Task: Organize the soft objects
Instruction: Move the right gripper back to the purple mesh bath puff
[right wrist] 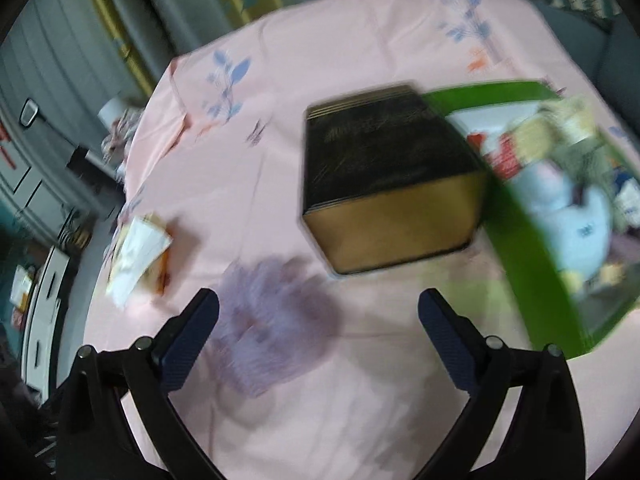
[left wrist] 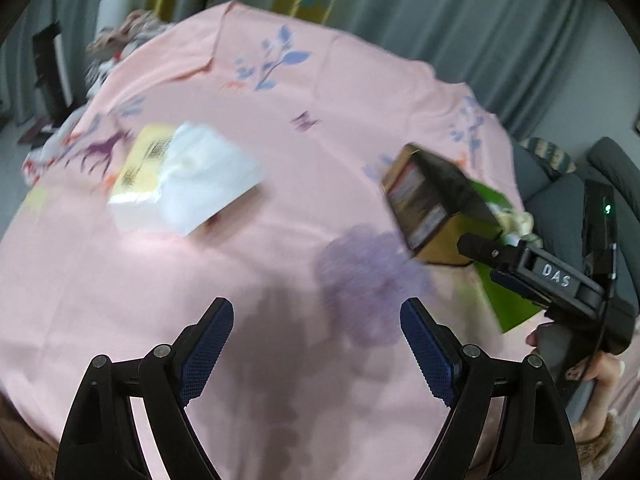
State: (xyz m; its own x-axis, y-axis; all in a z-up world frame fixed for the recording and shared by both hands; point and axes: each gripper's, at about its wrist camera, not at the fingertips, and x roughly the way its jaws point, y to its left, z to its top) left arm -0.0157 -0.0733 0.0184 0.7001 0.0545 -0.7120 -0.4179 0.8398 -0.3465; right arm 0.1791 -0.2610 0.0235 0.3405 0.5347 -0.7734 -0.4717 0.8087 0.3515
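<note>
A pink printed cloth (left wrist: 280, 128) covers the surface. On its left lies a soft yellow and white tissue pack (left wrist: 176, 176), seen in the right wrist view as the tissue pack (right wrist: 140, 252). A green basket (right wrist: 532, 256) at the right holds soft toys, among them a pale blue plush (right wrist: 576, 224). My left gripper (left wrist: 318, 312) hangs open over the cloth, nothing between its fingers. My right gripper (right wrist: 319, 304) is open too and holds nothing, hovering near a purple flower print (right wrist: 272, 320). Both views are blurred.
A black and gold box (right wrist: 392, 184) stands on the cloth against the basket, also visible as the box (left wrist: 436, 208). A hand (left wrist: 600, 368) grips the right tool's black casing (left wrist: 560, 280). Grey curtains (left wrist: 440, 12) hang behind. Clutter (left wrist: 120, 40) sits at the far left edge.
</note>
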